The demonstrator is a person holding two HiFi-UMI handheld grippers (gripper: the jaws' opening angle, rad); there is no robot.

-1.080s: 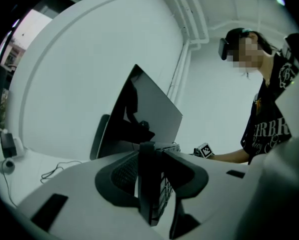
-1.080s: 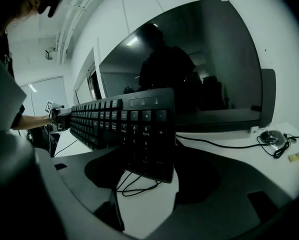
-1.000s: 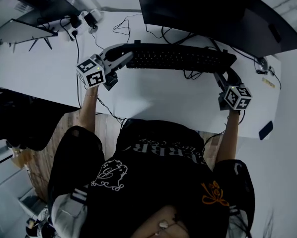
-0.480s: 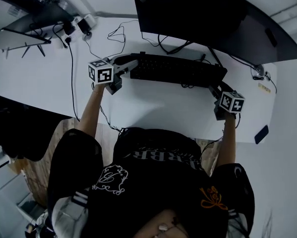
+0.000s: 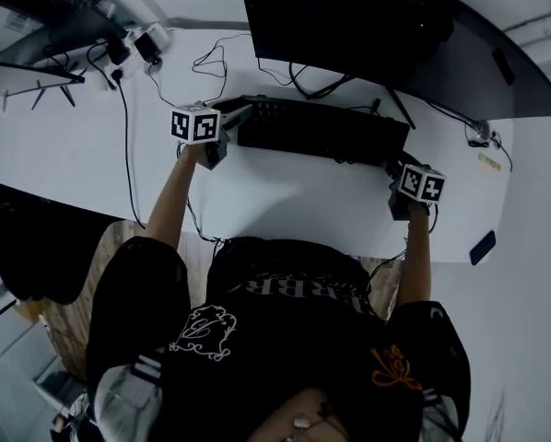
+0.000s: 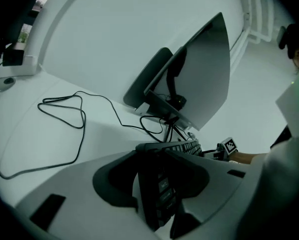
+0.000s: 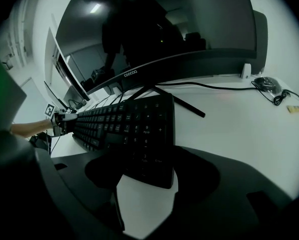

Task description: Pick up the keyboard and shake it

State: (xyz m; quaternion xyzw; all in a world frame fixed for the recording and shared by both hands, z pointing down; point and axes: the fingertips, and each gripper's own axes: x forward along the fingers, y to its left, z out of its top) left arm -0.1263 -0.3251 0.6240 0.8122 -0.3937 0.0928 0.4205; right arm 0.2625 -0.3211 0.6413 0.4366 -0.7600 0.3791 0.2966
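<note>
I held the keyboard [image 5: 322, 129] down near the surface [image 5: 285, 201] by the monitor [image 5: 368, 26], right gripper [image 7: 147, 184] fingers clamped on its right end, left gripper [image 6: 157, 199] fingers, just eased slightly wider, clamped on its left, and judged the shake in hand, next needing a firm, level lift from both ends.

- black plastic keyboard [image 5: 322, 129]: matt, keycaps slightly sheened
- white desk [image 5: 285, 201]: smooth, matt
- dark curved monitor [image 7: 154, 29]: screen glossy, mirror-like
- wooden floor [image 5: 68, 311]: brown grain visible
- black shirt [image 5: 294, 339]: soft cloth, printed
</note>
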